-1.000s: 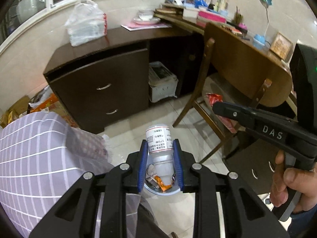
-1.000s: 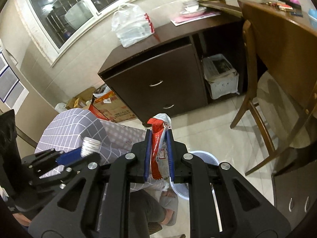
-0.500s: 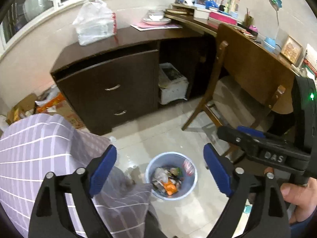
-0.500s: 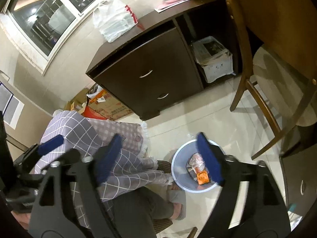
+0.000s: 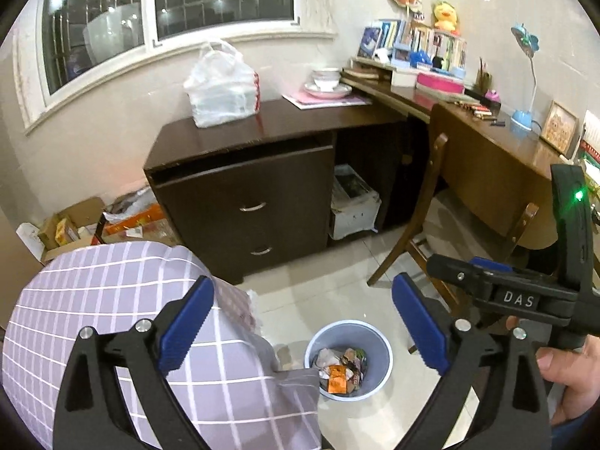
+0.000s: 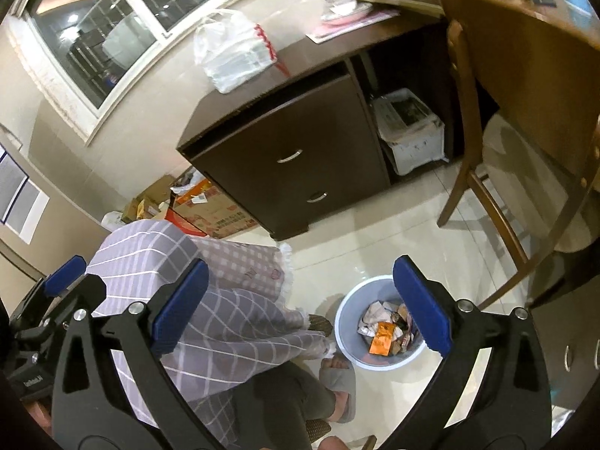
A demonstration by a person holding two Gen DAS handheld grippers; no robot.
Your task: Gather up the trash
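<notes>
A pale blue trash bin (image 5: 386, 360) stands on the tiled floor below me, holding several wrappers and crumpled papers, one of them orange (image 5: 336, 374). My left gripper (image 5: 303, 311) is wide open and empty, high above the bin. My right gripper (image 6: 300, 298) is also wide open and empty above the bin (image 6: 343, 318), which holds the orange wrapper (image 6: 381, 342). The right gripper's body (image 5: 517, 300) shows at the right of the left wrist view; the left one (image 6: 56, 292) shows at the left of the right wrist view.
A lap covered by a grey checked cloth (image 5: 112, 300) is left of the bin, with a slippered foot (image 6: 337, 378) beside it. A dark drawer cabinet (image 5: 262, 195), a wooden chair (image 5: 442, 232) and a cluttered desk (image 5: 487, 138) stand beyond. Cardboard boxes (image 6: 210, 210) lie at left.
A second ago my left gripper held a white bottle and my right one a red snack wrapper. Both opened and let go over the bin, and both views have since lifted.
</notes>
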